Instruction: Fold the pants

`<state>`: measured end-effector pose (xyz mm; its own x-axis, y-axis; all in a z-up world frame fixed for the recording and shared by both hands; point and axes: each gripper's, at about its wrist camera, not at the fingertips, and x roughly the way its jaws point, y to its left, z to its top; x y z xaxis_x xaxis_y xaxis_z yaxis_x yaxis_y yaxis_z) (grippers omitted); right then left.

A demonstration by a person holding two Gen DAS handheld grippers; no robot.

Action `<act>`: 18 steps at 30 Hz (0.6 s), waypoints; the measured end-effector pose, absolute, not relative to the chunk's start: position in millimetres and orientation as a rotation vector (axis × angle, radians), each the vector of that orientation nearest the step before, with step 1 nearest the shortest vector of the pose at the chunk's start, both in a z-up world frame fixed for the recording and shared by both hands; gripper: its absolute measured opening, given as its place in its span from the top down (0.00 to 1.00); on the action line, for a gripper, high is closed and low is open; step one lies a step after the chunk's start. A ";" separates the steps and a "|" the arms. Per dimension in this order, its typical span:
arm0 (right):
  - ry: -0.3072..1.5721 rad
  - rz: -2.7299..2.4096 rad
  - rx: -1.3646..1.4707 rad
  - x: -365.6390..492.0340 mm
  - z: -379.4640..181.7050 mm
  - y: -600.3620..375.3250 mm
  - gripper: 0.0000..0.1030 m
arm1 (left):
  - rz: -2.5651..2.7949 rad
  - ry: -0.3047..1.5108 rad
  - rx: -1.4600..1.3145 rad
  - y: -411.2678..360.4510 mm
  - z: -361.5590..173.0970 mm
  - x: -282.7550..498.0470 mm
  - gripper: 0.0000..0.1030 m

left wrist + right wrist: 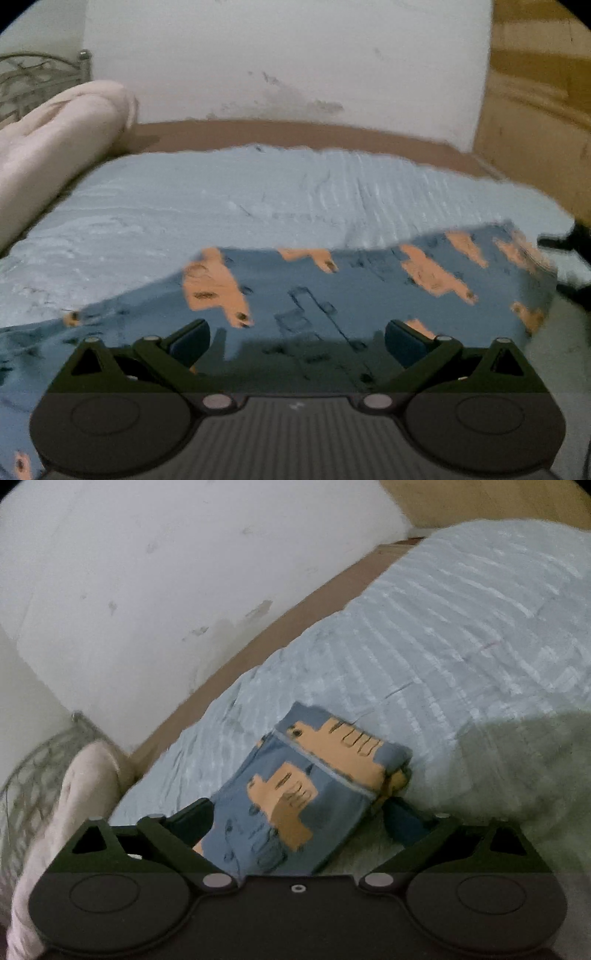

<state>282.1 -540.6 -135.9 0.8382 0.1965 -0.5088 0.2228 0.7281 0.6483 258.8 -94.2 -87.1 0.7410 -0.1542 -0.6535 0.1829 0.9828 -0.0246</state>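
Two grippers, left gripper and right gripper spread, folded blue printed pants, ribbed bedspread.

A rolled pink blanket lies beside the pale-blue bedspread.

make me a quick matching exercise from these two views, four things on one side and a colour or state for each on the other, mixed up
Things:
1. blue pants with orange print
2. pale blue ribbed bedspread
3. pale pink rolled blanket
4. right tool

Descriptions:
a. jaws wide apart, not gripping
b. lies along the bed's edge by the metal bed frame
c. folded into a compact bundle
d. spread over the bed under everything

Pairs: 1-c, 2-d, 3-b, 4-a
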 end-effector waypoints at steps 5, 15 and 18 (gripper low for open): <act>0.540 -0.105 0.857 278.7 -147.2 -551.1 0.37 | -0.153 0.780 0.113 -100.9 -107.7 266.6 0.01; 0.536 -0.157 0.807 273.4 -138.1 -550.8 0.88 | -0.195 0.789 -0.058 -87.0 -79.8 273.4 0.01; 0.508 -0.134 0.667 275.7 -115.1 -531.9 0.88 | -0.240 0.778 -0.163 -81.0 -68.6 274.6 0.01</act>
<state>275.7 -531.9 -115.1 0.8703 0.0411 -0.4909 0.2777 0.7822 0.5578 274.6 -81.0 -68.6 0.6873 -0.2731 -0.6730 0.1531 0.9603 -0.2332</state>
